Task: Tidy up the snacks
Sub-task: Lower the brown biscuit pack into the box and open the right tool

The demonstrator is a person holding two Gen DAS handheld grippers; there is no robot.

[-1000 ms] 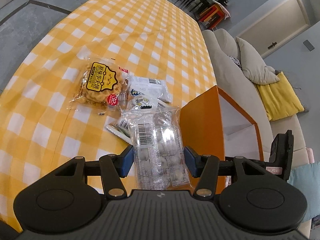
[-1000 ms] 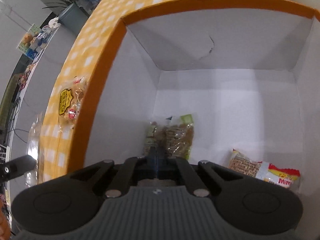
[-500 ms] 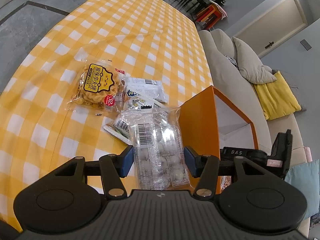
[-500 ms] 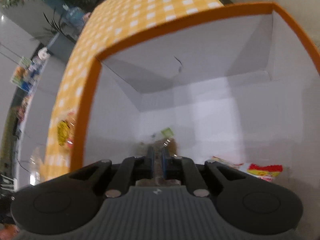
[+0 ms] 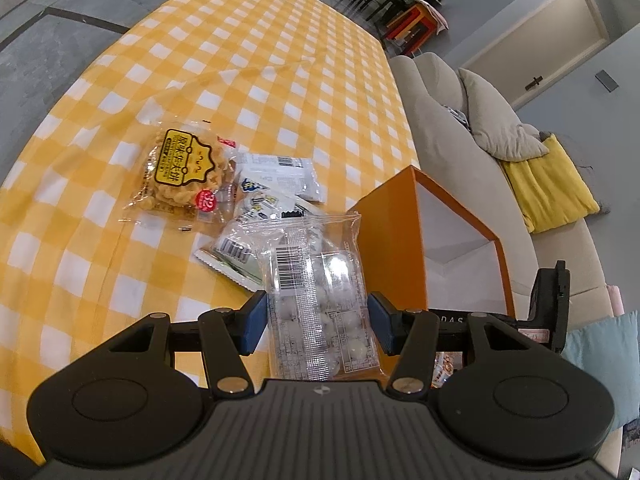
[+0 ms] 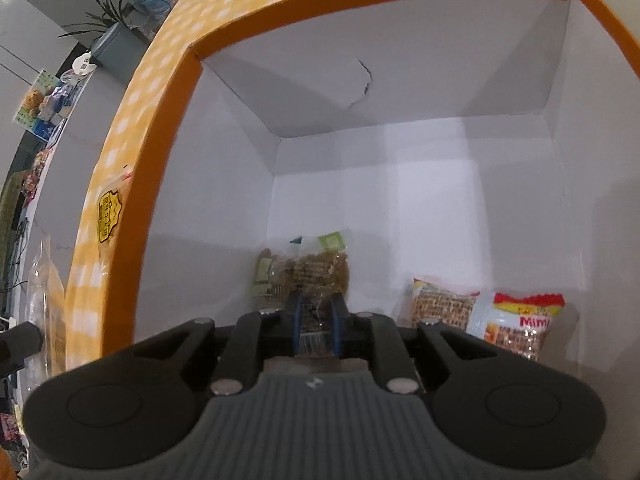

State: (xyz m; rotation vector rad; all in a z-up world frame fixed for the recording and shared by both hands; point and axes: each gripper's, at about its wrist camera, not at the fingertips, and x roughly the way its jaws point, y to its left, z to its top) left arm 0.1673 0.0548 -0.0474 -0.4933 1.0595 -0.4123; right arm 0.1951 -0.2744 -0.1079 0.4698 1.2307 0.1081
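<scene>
My right gripper is opening inside the orange box to drop the brown snack pack; my left gripper clamps the clear candy bag, waiting its turn.

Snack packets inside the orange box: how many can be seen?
3. A brown snack bag lies ahead of the opening right gripper; two packets lean in the orange box's right corner. The gripper body may hide more.

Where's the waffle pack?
Left wrist view: waffle pack lies on the checked cloth, upper left of the snack pile, beside a white pack.
</scene>
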